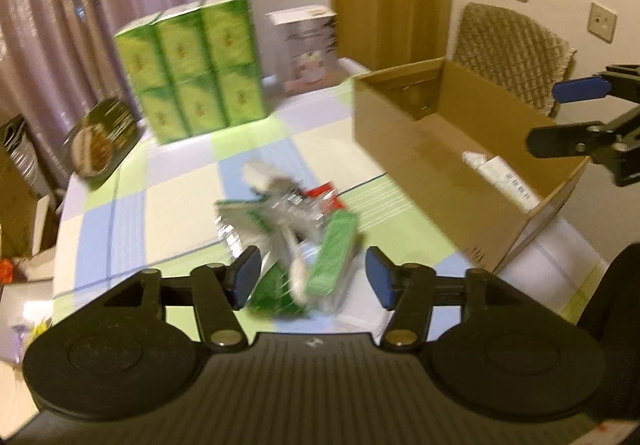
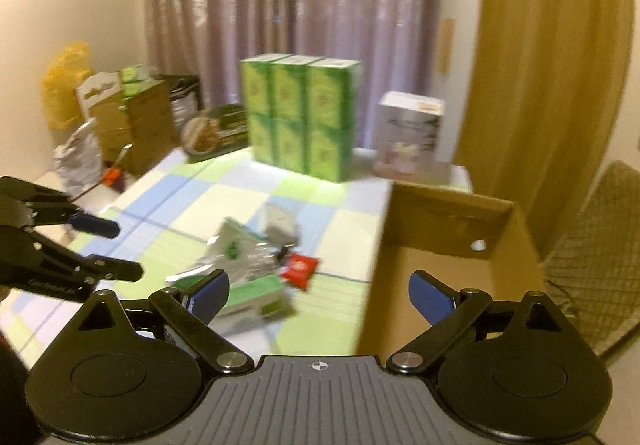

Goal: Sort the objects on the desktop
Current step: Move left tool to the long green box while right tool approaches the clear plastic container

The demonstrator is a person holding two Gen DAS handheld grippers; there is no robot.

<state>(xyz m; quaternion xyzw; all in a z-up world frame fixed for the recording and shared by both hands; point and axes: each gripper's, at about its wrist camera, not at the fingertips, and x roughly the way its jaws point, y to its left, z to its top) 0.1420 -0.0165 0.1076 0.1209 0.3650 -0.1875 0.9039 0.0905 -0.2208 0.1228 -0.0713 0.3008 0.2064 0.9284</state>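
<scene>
While both grippers are hanging over the checked table [image 1: 180,181], the left gripper [image 1: 312,277] is holding its jaws apart, pinching nothing, above a blurred pile of packets [image 1: 288,221]. The right gripper [image 2: 318,295] is gaping wide and empty beside the cardboard box [image 1: 404,133], where a white carton [image 1: 500,177] is lying.

Your frames were dim and warm-lit, motion-blurred at the pile [image 1: 288,229], fisheye-bent at edges, with curtain [image 2: 296,5] glare.
</scene>
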